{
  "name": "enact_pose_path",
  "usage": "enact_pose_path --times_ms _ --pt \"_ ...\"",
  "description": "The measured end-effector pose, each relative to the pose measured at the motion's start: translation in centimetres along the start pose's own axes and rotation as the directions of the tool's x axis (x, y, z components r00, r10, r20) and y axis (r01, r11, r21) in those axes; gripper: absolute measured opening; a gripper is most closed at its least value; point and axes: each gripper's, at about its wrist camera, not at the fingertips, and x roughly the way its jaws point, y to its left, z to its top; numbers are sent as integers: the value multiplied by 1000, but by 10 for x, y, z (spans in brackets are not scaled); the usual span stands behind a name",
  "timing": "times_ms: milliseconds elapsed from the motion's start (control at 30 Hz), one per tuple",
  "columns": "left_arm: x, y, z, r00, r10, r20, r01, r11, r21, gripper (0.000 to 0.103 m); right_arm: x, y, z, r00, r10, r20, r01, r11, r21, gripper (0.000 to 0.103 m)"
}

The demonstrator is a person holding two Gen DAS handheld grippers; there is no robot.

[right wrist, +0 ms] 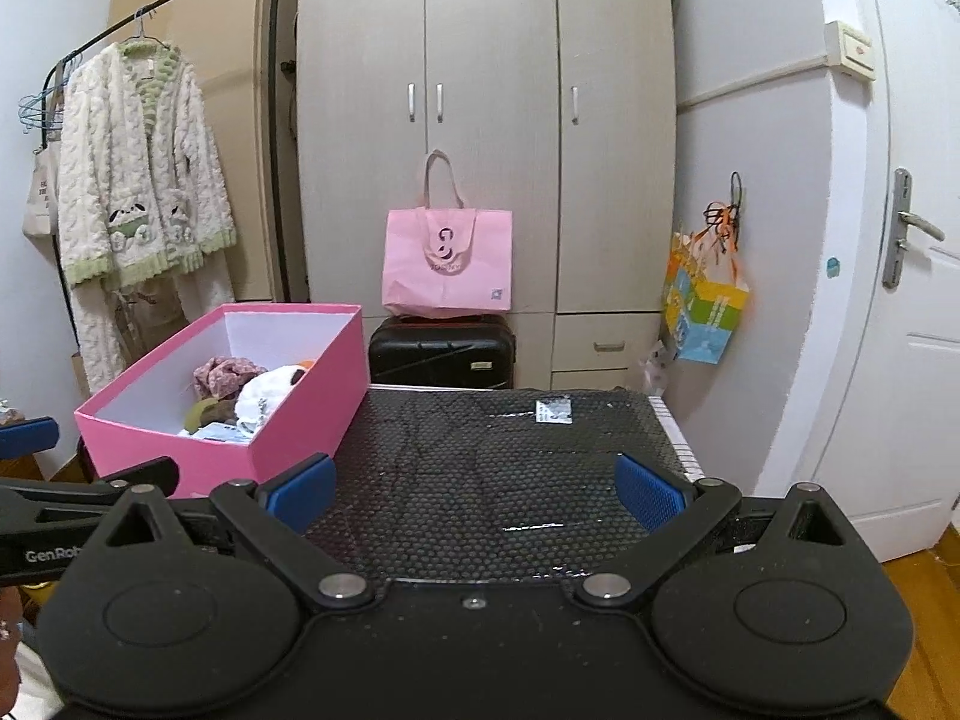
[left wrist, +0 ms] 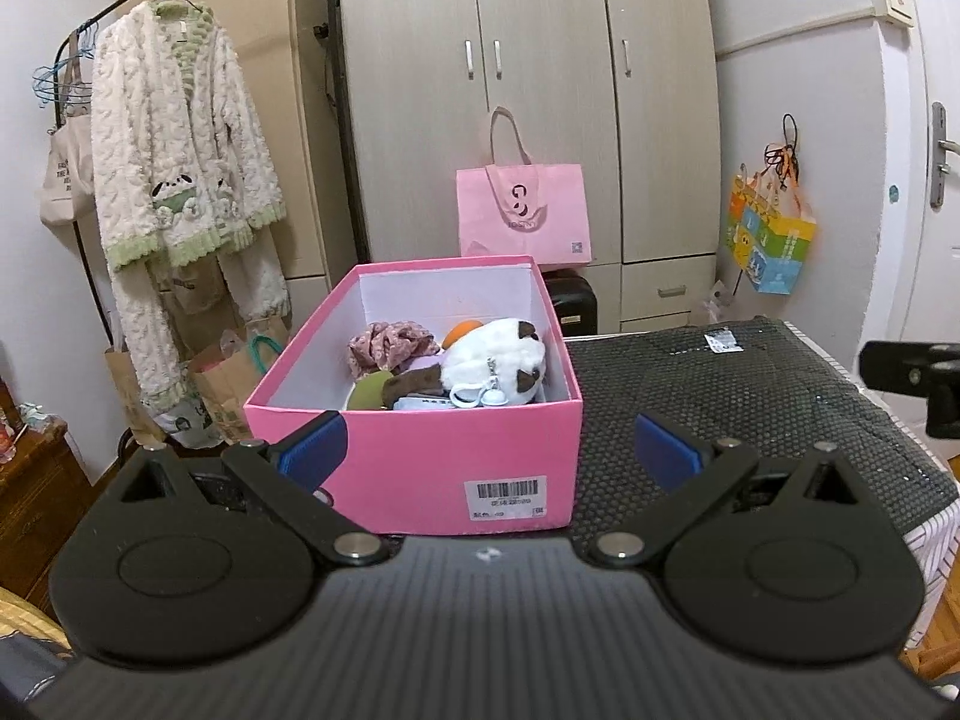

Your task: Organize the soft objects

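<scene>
I take the pink box (left wrist: 420, 468) as my landmark: it sits on the left part of the worktop (right wrist: 516, 468), which is covered by a black honeycomb mat, and its lid is off. Inside the box I see the soft things piled toward its near end: a white plush toy with brown patches (left wrist: 495, 366), a crumpled pink floral cloth (left wrist: 390, 345) behind it to the left, something orange (left wrist: 462, 331) peeking out behind the plush, and an olive-green piece (left wrist: 369, 393) against the near wall. My left claw (left wrist: 489, 456) hangs just in front of the box's near wall, its blue pads spread wide and gripping nothing. My right claw (right wrist: 474, 492) is off to the right of the box, over the bare mat, also wide apart and empty. Behind the box a pink tote bag (right wrist: 447, 264) rests on a black suitcase (right wrist: 441, 354) before the wardrobe.
</scene>
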Motion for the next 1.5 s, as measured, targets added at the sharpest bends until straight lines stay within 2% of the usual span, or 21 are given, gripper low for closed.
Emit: enact_pose_path --times_ms 133,467,667,1300,1500 --pt "-1 -1 -4 999 44 8 -44 999 6 103 3 -1 -2 998 -58 3 58 998 -5 101" --pt "-2 0 -7 997 78 6 -78 997 20 103 3 1 -8 998 -60 -8 59 998 -20 101" --pt "-3 0 -8 997 73 -2 -73 997 26 103 3 5 -9 997 -82 2 82 996 -35 101" --pt "0 -5 -7 997 77 -12 -76 995 59 103 6 4 -11 996 -83 -10 83 996 -28 101" --pt "0 -1 -7 998 64 -14 -63 998 27 103 7 2 -12 996 -85 -10 85 996 -21 101"
